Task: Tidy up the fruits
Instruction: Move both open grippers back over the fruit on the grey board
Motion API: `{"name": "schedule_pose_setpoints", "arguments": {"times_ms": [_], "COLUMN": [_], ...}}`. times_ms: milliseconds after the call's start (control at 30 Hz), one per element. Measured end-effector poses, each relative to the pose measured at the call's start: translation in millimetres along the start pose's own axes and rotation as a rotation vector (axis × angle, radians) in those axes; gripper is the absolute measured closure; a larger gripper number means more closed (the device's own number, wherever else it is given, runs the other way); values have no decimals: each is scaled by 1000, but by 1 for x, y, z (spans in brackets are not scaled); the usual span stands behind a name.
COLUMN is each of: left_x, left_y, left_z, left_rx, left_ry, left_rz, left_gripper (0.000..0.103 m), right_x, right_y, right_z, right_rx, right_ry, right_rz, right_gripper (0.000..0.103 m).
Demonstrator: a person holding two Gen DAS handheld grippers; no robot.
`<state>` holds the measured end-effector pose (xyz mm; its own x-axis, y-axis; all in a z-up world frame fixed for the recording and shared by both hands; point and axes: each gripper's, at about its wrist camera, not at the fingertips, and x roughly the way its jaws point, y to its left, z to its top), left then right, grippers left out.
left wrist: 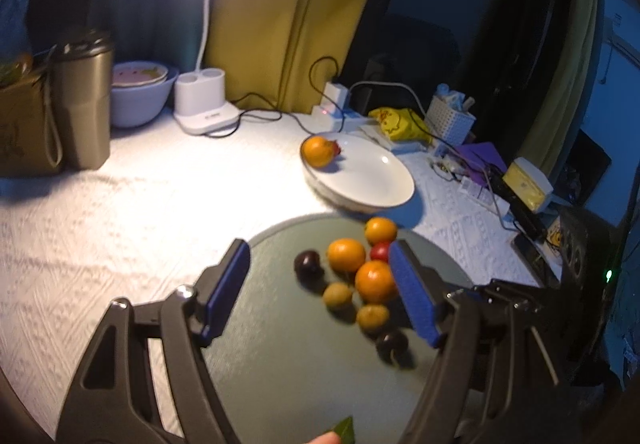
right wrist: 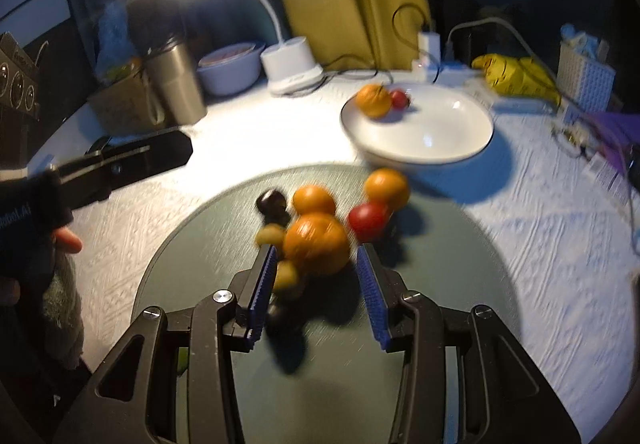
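A round grey-green tray (left wrist: 280, 364) (right wrist: 440, 244) holds several fruits: oranges (left wrist: 346, 254), a red tomato (left wrist: 380, 252) (right wrist: 366, 219), dark plums (left wrist: 307, 263) (right wrist: 272, 200) and small yellow-green fruits (left wrist: 338, 295) (right wrist: 269, 235). A white plate (left wrist: 372, 183) (right wrist: 440, 139) behind the tray holds an orange (left wrist: 318, 151) (right wrist: 373, 99) and a small red fruit (right wrist: 399, 99). My left gripper (left wrist: 318, 288) is open above the tray, empty. My right gripper (right wrist: 316, 276) is open, its fingers on either side of the nearest orange (right wrist: 317, 244), not closed on it.
A white desk lamp (left wrist: 204, 111) (right wrist: 290, 69), a metal tumbler (left wrist: 82, 103), a pale bowl (left wrist: 138, 91), a charger with cables (left wrist: 334, 103), a yellow bag (left wrist: 394, 121) and a white basket (left wrist: 450, 119) line the back of the white tablecloth. The left gripper's body (right wrist: 132, 163) shows at the left.
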<state>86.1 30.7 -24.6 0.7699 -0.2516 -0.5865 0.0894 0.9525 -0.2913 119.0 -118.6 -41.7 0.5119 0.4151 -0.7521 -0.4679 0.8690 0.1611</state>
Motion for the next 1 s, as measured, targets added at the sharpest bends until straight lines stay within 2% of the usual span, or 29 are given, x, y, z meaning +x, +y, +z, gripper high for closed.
{"name": "schedule_pose_setpoints", "arguments": {"times_ms": [333, 633, 733, 867, 1000], "left_x": [-8, -8, -4, 2, 9], "left_y": [13, 17, 16, 11, 6], "left_z": [-25, -36, -37, -38, -39], "left_rx": [-39, -58, -56, -47, -37], "left_ry": [27, 50, 59, 75, 91], "left_rz": [24, 34, 32, 30, 30], "left_gripper": [30, 30, 30, 30, 30], "right_x": [12, 21, 22, 23, 18], "right_y": [21, 19, 23, 23, 17], "right_z": [-26, -29, -29, -29, -30], "right_rx": [-6, 10, -22, -45, -46], "right_ry": [68, 87, 90, 82, 67], "right_rz": [41, 19, 0, -25, -11], "right_gripper": [59, 59, 59, 69, 72]}}
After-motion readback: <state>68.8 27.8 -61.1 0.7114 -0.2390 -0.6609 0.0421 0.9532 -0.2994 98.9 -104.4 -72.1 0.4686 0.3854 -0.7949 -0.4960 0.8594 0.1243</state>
